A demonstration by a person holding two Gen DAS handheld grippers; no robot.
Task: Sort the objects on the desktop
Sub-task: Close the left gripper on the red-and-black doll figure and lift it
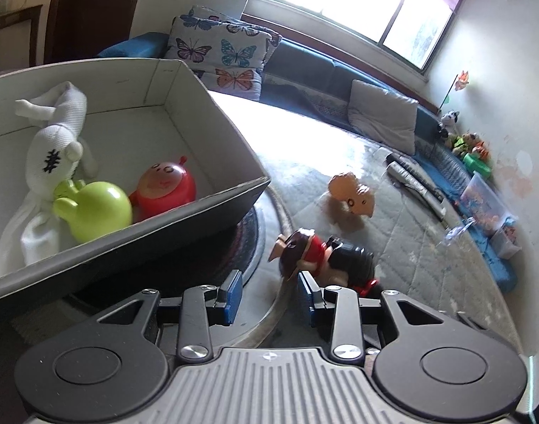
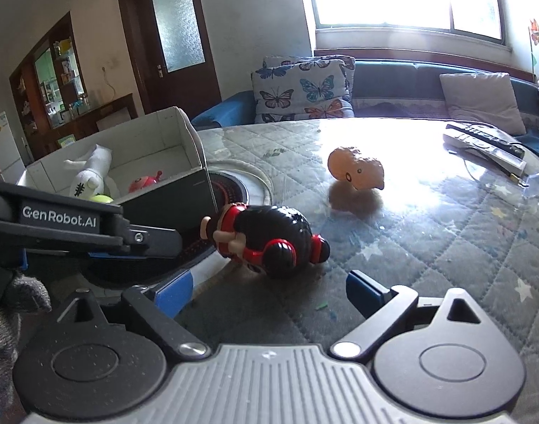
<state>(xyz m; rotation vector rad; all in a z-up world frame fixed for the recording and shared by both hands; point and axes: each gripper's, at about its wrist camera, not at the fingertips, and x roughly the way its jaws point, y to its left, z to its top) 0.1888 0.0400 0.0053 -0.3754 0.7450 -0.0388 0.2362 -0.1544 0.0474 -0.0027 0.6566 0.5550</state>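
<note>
With three toys already in the box (image 2: 195,148) at left, the spread right gripper (image 2: 269,291) faced the black-and-red figure (image 2: 269,238) lying mid-frame, needing to advance and close; the left gripper (image 1: 269,295) was empty, jaws apart.

Five toys: three (image 1: 92,212) boxed, two (image 2: 356,172) loose

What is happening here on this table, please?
A person is sorting toys into a white box with two handheld tools. Three toys already lie in it. The right tool is open, just short of a black and red toy lying on the table. An orange toy waits further back.
</note>
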